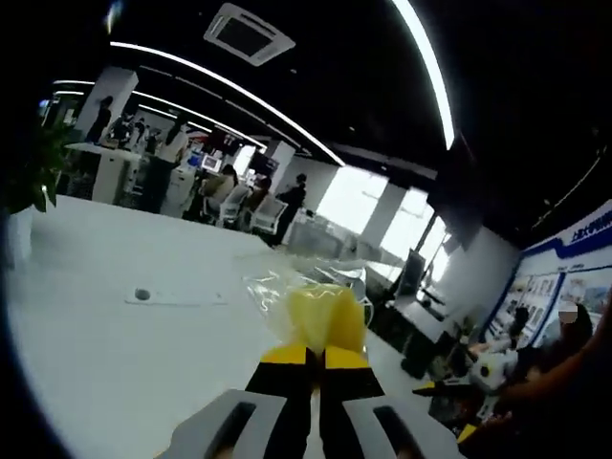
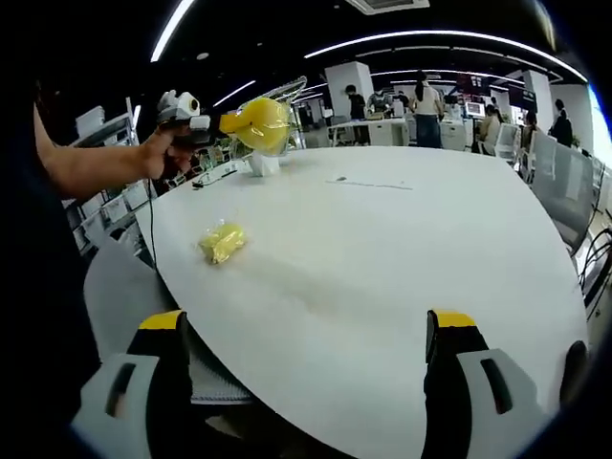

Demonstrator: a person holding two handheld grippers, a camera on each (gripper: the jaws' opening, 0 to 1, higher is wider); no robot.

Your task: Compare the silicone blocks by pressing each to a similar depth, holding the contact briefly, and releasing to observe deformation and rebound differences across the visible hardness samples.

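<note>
The left gripper had its fingers clamped on a bagged yellow block, lifted clear of the white surface. The right gripper stood wide open, another yellow block well ahead. Judged best: squeeze evenly, hold, release. Open room lay ahead; the surface's edge curved near.

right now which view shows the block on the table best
The right gripper view: the bagged yellow block lies unobstructed on the white table. In the left gripper view, the left gripper holds another bagged block.
</note>
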